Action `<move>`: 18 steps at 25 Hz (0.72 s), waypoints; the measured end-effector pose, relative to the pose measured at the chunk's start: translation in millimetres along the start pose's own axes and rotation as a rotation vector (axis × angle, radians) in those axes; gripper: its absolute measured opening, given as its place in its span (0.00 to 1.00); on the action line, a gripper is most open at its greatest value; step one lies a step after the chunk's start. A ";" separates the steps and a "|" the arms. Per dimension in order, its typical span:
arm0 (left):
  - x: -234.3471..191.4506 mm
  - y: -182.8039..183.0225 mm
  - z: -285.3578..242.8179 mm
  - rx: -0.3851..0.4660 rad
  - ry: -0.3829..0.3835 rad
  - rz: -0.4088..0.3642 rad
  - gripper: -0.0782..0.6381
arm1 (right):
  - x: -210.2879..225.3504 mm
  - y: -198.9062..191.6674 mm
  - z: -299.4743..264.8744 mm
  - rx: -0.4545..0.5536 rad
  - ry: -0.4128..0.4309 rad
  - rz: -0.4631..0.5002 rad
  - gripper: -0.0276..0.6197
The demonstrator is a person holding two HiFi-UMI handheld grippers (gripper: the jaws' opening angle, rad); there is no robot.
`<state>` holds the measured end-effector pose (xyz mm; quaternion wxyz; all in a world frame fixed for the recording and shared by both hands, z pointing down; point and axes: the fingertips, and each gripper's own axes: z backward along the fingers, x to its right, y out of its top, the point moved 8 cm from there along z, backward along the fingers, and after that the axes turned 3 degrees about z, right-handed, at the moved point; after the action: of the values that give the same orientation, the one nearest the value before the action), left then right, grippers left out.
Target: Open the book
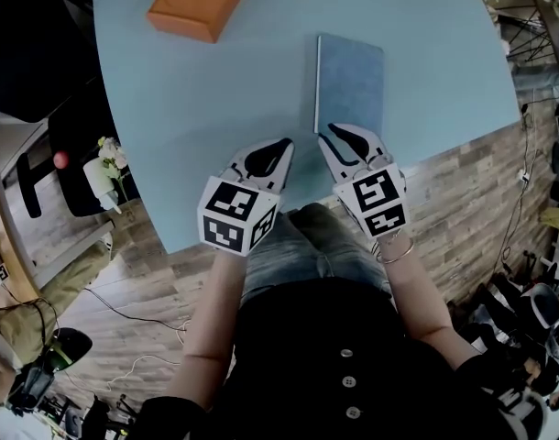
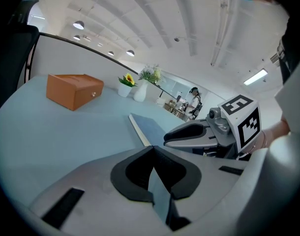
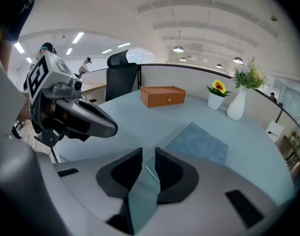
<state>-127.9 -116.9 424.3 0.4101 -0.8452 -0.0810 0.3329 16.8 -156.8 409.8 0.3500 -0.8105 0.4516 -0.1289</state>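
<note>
A closed blue book (image 1: pixel 351 81) lies flat on the light blue table (image 1: pixel 215 108), its spine toward the left; it also shows as the book (image 2: pixel 155 127) in the left gripper view and the book (image 3: pixel 199 144) in the right gripper view. My right gripper (image 1: pixel 327 137) hovers at the book's near left corner, jaws a narrow gap apart, and the corner's edge shows through that gap at the right gripper (image 3: pixel 148 154). My left gripper (image 1: pixel 284 145) sits just left of it over bare table, its pads (image 2: pixel 140 168) touching, nothing held.
An orange wooden box (image 1: pixel 202 3) stands at the table's far left, also seen as the box (image 3: pixel 162 96). A white vase (image 3: pixel 237 104) and a sunflower pot (image 3: pixel 216 100) stand near the far rim. A black office chair (image 3: pixel 119 75) is beyond the table. The table's near edge runs just under both grippers.
</note>
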 end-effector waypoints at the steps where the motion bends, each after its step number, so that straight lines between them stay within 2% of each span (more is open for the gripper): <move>1: -1.0 0.0 -0.8 0.000 0.001 0.001 0.13 | -0.2 -0.9 -3.1 -0.008 -0.001 0.013 0.17; 18: -10.4 4.4 -2.5 0.024 -0.048 0.057 0.13 | -6.5 -16.5 -39.0 -0.132 -0.038 0.104 0.17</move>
<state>-134.9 -125.7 427.2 0.4085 -0.8340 -0.0627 0.3656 3.3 -163.3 450.0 0.3105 -0.8095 0.4940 -0.0647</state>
